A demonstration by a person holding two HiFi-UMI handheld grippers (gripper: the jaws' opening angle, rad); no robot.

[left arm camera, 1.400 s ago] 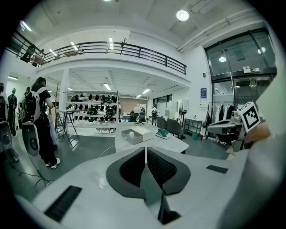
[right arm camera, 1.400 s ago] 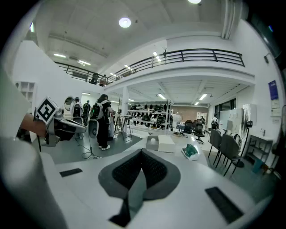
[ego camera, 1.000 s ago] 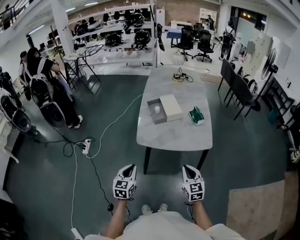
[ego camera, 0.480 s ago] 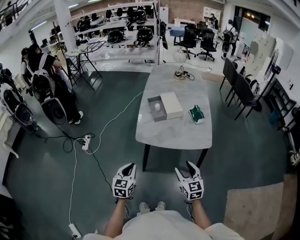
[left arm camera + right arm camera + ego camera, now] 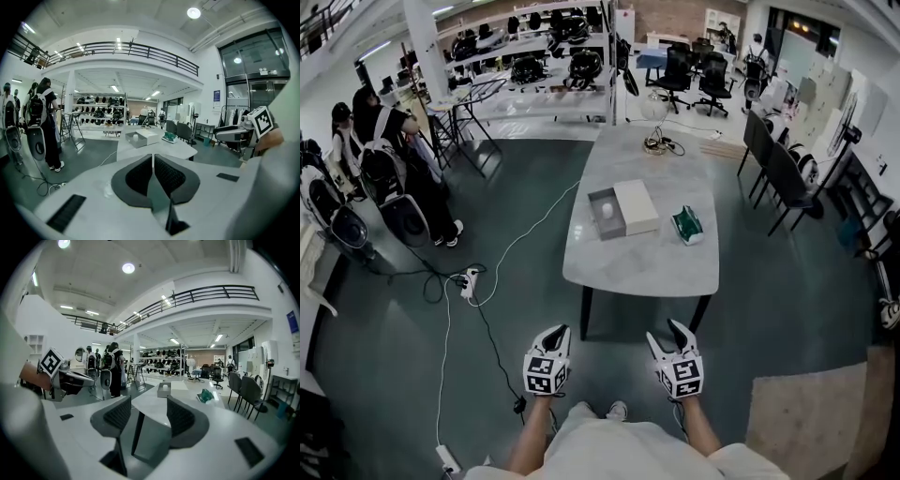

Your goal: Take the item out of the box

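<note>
- Left gripper (image 5: 560, 332) jaws pressed together, empty; right gripper (image 5: 665, 331) jaws apart, empty.
- Box (image 5: 609, 229) mid-table (image 5: 637, 267), well beyond both; open floor (image 5: 628, 328) before the near edge.

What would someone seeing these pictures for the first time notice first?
The pale marble-look table stands mid-floor ahead, carrying an open grey box with a small white round item inside, its white rectangular lid alongside, and a green packet to the right. Low in the head view, the left gripper is shut and the right gripper open, both empty and short of the table.
</note>
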